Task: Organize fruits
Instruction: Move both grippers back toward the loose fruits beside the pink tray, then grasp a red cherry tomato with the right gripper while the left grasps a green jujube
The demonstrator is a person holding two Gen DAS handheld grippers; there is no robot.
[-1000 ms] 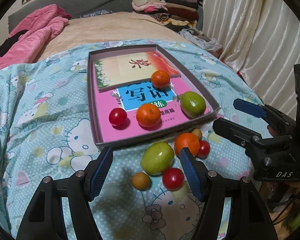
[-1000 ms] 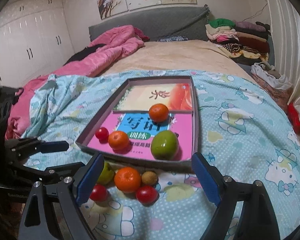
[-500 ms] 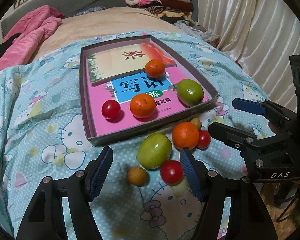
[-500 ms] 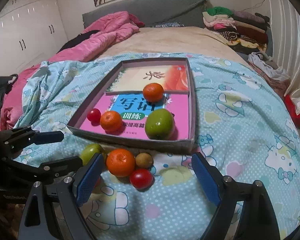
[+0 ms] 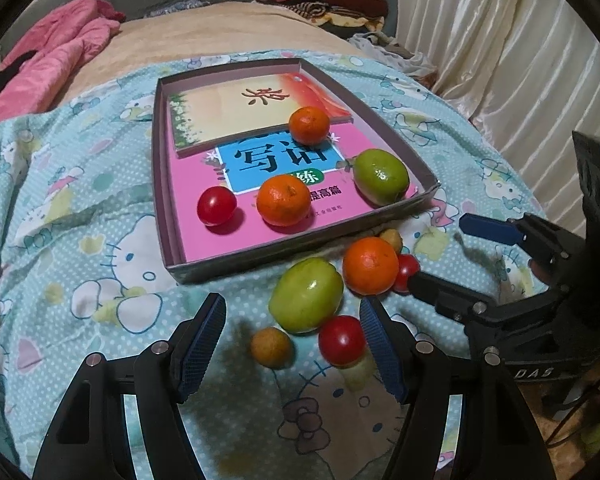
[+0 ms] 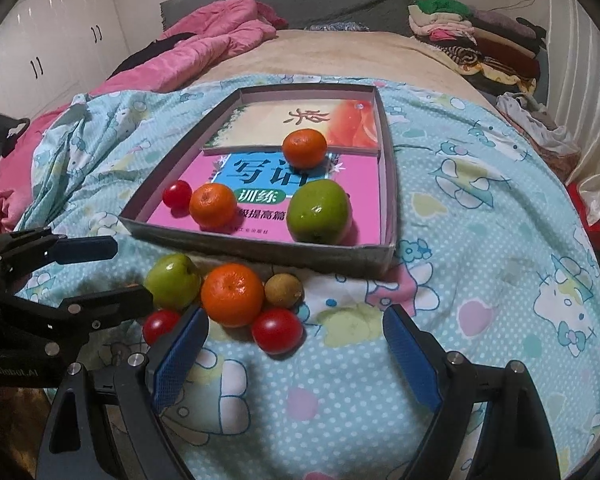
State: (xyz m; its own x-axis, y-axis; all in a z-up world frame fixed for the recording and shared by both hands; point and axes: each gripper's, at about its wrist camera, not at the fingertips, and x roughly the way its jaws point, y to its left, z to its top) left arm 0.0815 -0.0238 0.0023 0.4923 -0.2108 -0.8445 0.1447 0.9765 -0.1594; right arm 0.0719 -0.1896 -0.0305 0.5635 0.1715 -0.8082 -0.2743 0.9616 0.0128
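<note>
A grey cardboard tray [image 5: 300, 249] [image 6: 260, 246] lies on the bed and holds two oranges, a green fruit [image 6: 319, 211] and a red tomato [image 5: 216, 205]. In front of it, loose on the sheet, are a green fruit [image 5: 306, 294] [image 6: 173, 280], an orange [image 5: 370, 266] [image 6: 232, 294], two tomatoes [image 5: 342, 340] [image 6: 277, 330] and two small brown fruits [image 5: 271, 347] [image 6: 283, 290]. My left gripper [image 5: 292, 344] [image 6: 128, 274] hovers open over the cluster's left side. The right gripper [image 6: 296, 354] [image 5: 452, 258] is open on the other side, touching nothing.
The sheet is pale blue with cartoon cats [image 6: 480, 280]. A pink quilt [image 6: 220, 44] lies at the far left. Folded clothes [image 6: 472, 36] are stacked at the far right, beside a cream curtain [image 5: 520, 60]. Two books line the tray's floor.
Both views have tipped downward, so the tray and the loose fruits sit higher in each picture. Neither gripper's jaws have changed, and no fruit has moved.
</note>
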